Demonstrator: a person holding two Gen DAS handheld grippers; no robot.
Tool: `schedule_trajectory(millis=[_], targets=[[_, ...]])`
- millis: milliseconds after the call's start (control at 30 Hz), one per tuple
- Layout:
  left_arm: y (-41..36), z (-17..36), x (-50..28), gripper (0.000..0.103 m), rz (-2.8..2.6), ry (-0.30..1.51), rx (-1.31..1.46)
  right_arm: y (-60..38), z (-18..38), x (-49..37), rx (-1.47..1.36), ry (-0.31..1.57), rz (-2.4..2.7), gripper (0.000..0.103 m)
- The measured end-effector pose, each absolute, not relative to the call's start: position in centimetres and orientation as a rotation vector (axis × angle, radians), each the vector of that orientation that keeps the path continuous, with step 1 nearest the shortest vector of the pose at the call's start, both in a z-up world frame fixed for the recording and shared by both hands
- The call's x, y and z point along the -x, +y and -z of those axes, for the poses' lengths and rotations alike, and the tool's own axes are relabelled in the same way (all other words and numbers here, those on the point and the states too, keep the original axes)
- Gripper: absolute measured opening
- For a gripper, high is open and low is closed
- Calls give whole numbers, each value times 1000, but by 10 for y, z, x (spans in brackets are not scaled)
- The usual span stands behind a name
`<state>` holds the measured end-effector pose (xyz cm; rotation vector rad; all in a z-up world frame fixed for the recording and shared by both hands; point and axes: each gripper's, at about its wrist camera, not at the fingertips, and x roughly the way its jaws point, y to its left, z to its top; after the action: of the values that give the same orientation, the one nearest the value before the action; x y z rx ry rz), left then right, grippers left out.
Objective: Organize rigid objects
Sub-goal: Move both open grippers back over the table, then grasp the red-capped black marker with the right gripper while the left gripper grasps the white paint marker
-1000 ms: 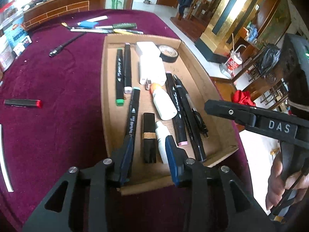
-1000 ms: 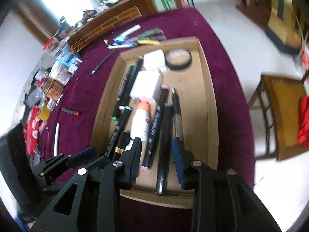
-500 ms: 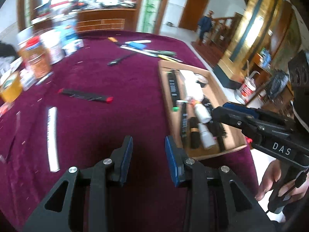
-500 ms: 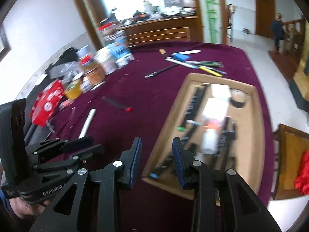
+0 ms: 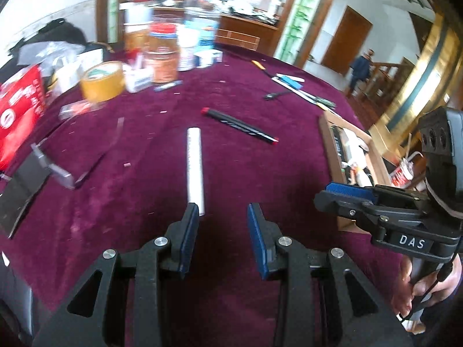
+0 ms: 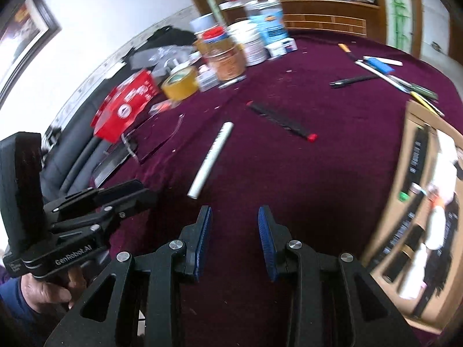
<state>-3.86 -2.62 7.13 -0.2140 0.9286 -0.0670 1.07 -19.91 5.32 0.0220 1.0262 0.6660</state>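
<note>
My left gripper (image 5: 223, 227) hangs open over the maroon cloth with nothing between its blue pads. A white tube (image 5: 195, 164) lies just ahead of its left finger, apart from it. Beyond it lies a black marker with red ends (image 5: 240, 125). My right gripper (image 6: 234, 231) is open too and holds nothing; the white tube (image 6: 210, 160) is ahead to its left and the black marker (image 6: 280, 120) farther off. The cardboard tray (image 6: 386, 202) with several markers and white bottles sits at its right. Each gripper shows in the other's view: right gripper (image 5: 327, 196), left gripper (image 6: 139, 192).
A yellow tape roll (image 5: 101, 81), jars (image 5: 163, 55) and a red box (image 5: 17, 107) crowd the far left of the table. A clear plastic stand (image 5: 58, 170) sits left of the tube. Several loose pens (image 5: 298, 89) lie at the far side. A person stands in the background.
Both grippers swung left, from over the cardboard tray to the open maroon cloth. The tray slid to the right edge of both views, and the white tube came in front of the left gripper.
</note>
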Motion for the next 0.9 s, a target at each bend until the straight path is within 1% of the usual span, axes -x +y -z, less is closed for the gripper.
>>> schedule_trajectory(millis=[167, 367, 900], targets=[[0, -72, 55, 32, 1, 919, 214, -183, -48, -20, 1, 1042, -722, 29], [27, -72, 68, 32, -85, 913, 240, -159, -50, -38, 101, 1029, -761, 29], [42, -54, 83, 33, -168, 966, 283, -154, -32, -140, 232, 1047, -708, 29]])
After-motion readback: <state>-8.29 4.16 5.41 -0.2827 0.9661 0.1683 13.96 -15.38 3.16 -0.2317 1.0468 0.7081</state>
